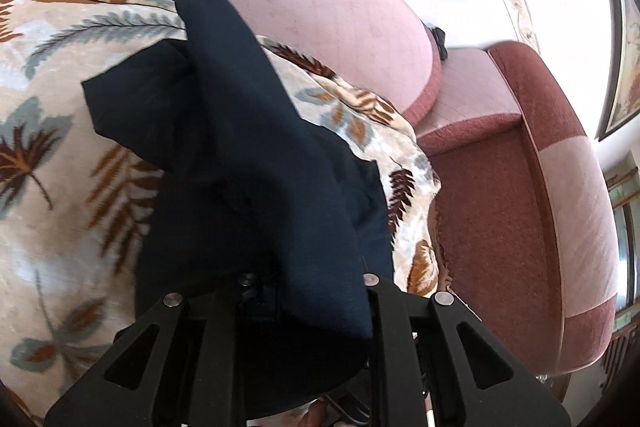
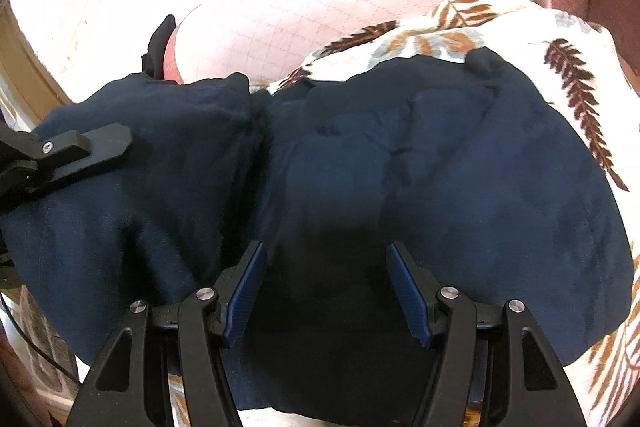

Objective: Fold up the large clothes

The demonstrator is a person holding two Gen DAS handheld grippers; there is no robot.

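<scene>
A dark navy garment (image 2: 400, 167) lies spread over a leaf-patterned blanket (image 1: 60, 147) on a pink sofa (image 1: 320, 7). The left gripper (image 1: 308, 291) is nearly closed, pinching a fold of the cloth and lifting it off the blanket. The right gripper (image 2: 326, 291) hangs just above the garment with its blue pads (image 2: 408, 291) well apart, gripping nothing.

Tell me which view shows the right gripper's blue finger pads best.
The right wrist view: both blue pads stand apart and unobstructed above the navy garment, with the right gripper open. The left wrist view shows none of them, only the left gripper's own fingers buried in cloth.
</scene>
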